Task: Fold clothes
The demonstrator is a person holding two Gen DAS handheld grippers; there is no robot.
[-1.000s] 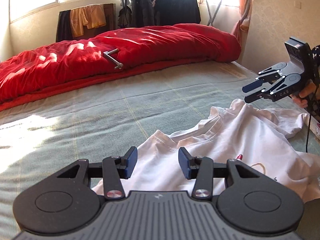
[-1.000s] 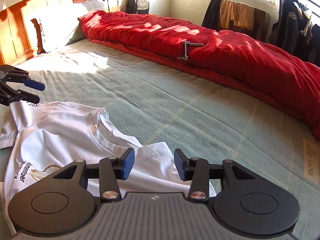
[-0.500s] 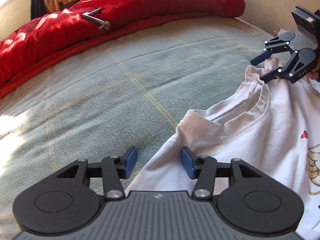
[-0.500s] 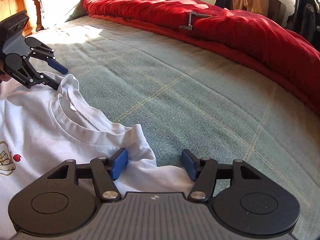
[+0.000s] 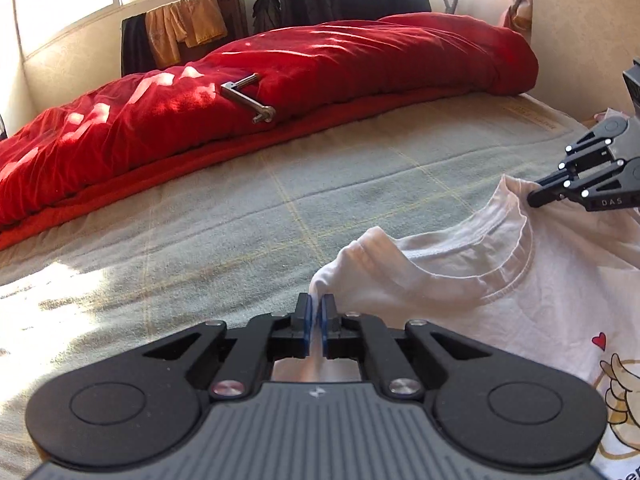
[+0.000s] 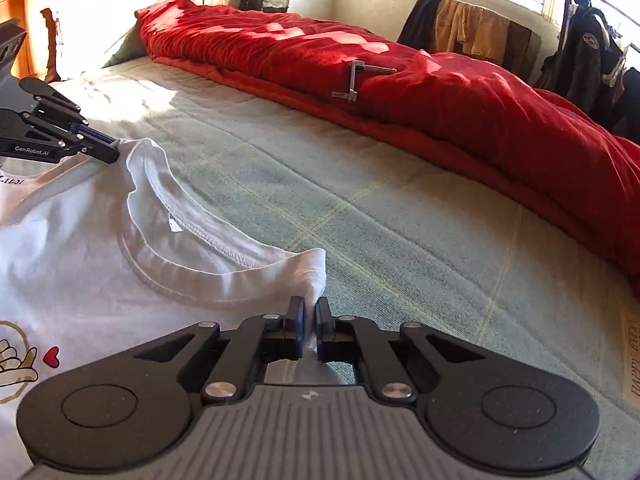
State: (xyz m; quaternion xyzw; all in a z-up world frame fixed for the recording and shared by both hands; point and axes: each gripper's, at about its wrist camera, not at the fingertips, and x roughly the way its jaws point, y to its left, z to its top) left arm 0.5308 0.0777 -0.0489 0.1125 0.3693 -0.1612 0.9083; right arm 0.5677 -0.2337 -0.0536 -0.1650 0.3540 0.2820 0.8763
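Both tongs are pinching the shoulders of a white cotton T-shirt, lying unfolded.
Left tongs and right tongs are clamping either side of the collar; every fold looks left.

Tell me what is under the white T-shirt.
The white T-shirt lies on the green checked bedspread, which shows all around it. Whatever is directly beneath the fabric is covered, so it cannot be seen.

The T-shirt is white, with a small red heart and a gold-outlined drawing printed on it. The bedspread is pale green, crossed by thin yellow lines. The quilt is bright red. Both grippers are black with blue pads. An orange garment hangs by the window.
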